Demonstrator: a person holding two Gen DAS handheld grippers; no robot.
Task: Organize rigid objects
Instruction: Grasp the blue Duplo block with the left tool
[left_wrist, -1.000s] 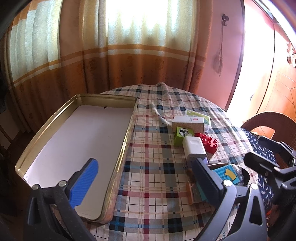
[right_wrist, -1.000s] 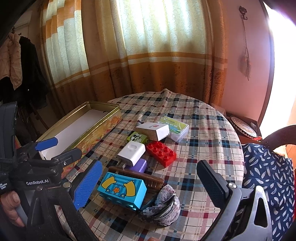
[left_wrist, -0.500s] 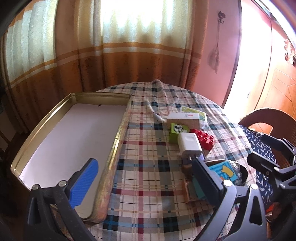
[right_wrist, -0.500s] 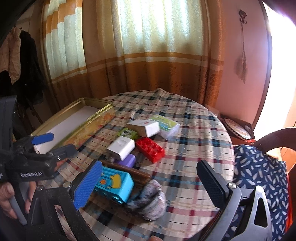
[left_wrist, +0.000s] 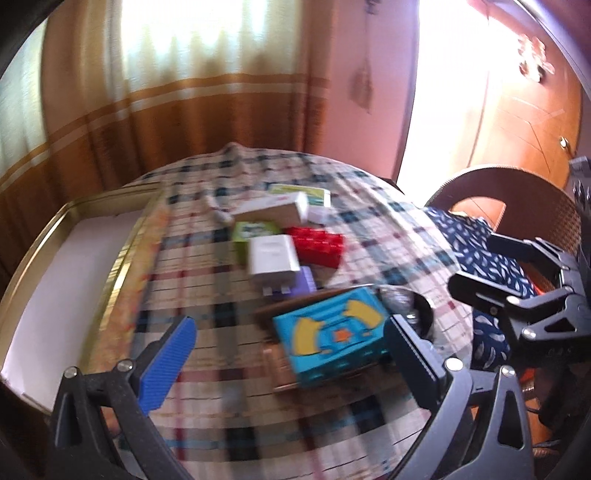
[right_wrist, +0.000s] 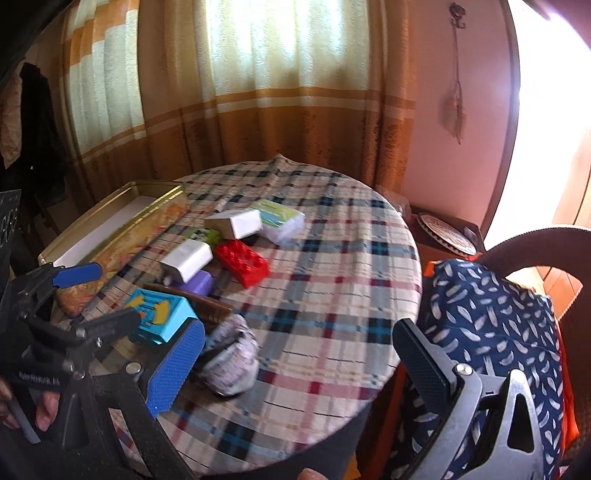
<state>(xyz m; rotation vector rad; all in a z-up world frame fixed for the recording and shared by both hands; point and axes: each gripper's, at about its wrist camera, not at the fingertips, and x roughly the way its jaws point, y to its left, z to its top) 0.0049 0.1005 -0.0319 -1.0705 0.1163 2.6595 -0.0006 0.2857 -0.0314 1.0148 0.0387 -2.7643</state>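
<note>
While both claws hover above the checked tablecloth (right_wrist: 332, 280), the gold tin (left_wrist: 110, 269) lies at far left, its white floor bare. Left gripper (left_wrist: 291, 354): jaws spread wide, holding nothing, the blue box (left_wrist: 332, 338) between them but untouched. Centre: white charger (left_wrist: 271, 258), red brick (left_wrist: 319, 245), cartons. Right gripper (right_wrist: 295, 362): wide apart, holding nothing, above the cloth's near edge.

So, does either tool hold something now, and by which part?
Nothing is held. The left tool and the right tool are both open; the blue box lies on the table.
</note>
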